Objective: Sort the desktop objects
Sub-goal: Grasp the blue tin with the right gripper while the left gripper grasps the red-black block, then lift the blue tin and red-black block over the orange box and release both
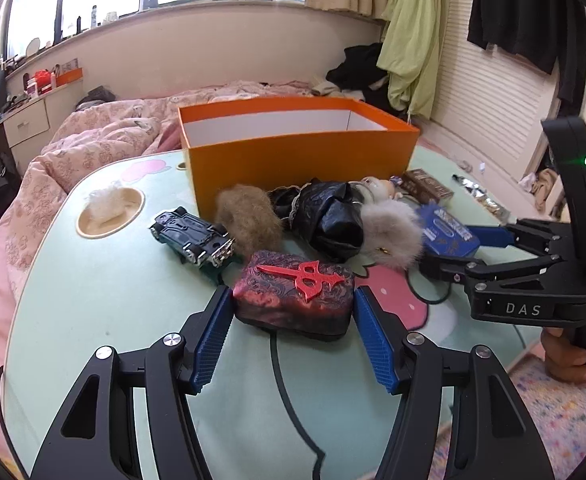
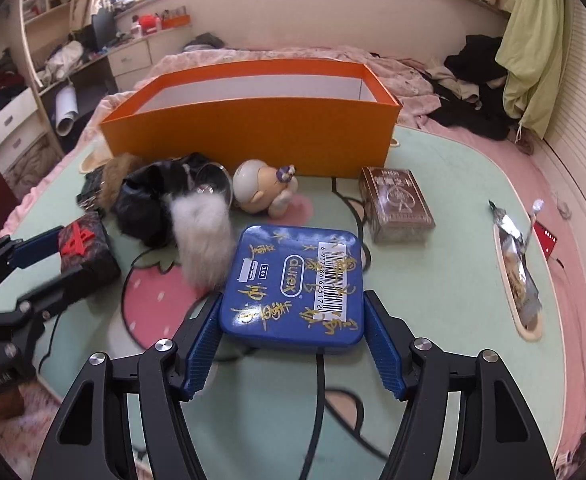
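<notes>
My left gripper (image 1: pixel 293 320) is open, its blue pads on either side of a dark red box with a red emblem (image 1: pixel 293 294) that lies on the green table; it also shows in the right wrist view (image 2: pixel 87 248). My right gripper (image 2: pixel 293 334) is open around a blue tin with gold writing (image 2: pixel 293 286), which shows in the left wrist view (image 1: pixel 447 232) too. An open orange box (image 1: pixel 297 152) stands behind the pile; it also shows in the right wrist view (image 2: pixel 253 136).
Between the two boxes lie a toy car (image 1: pixel 193 236), a brown fur ball (image 1: pixel 249 220), black cloth (image 1: pixel 329 216), a white fur tail (image 2: pixel 203 236), a doll figure (image 2: pixel 263 190) and a brown card box (image 2: pixel 397 204). A foil packet (image 2: pixel 517 264) lies at the right. A bed is behind.
</notes>
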Demonstrator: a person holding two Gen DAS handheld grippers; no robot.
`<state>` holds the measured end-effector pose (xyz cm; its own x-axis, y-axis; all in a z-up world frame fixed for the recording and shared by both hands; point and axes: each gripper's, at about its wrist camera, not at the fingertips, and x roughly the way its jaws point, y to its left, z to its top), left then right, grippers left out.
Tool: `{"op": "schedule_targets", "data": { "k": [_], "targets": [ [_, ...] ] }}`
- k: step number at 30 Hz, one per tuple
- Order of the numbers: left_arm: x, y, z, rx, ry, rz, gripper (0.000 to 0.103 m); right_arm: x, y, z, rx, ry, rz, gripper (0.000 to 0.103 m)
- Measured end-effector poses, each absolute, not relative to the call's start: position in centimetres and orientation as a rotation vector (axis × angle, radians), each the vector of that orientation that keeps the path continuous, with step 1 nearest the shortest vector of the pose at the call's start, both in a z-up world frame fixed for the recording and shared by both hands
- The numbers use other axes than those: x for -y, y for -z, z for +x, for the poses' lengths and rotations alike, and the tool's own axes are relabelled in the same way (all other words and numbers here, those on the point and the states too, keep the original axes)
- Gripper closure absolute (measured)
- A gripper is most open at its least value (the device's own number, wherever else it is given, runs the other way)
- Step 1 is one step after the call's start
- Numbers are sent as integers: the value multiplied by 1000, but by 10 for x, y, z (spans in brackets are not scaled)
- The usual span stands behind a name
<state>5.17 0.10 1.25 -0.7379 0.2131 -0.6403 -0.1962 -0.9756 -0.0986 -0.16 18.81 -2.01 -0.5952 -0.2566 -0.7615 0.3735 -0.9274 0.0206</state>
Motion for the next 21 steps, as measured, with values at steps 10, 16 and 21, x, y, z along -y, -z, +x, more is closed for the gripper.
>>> {"op": "schedule_targets", "data": {
  "k": [10,16,21],
  "targets": [
    [-6,-24,66,-4,-2742,-939,41,-205,7,26,-157,2549,1059,36],
    [-1,-36,64,55,-2742,-903,41,-198,-1,25,-159,2552,1023,36],
    [-3,-53,54,46,-2752,-861,41,-195,-17,9,-152,2573,983,36]
  ]
}}
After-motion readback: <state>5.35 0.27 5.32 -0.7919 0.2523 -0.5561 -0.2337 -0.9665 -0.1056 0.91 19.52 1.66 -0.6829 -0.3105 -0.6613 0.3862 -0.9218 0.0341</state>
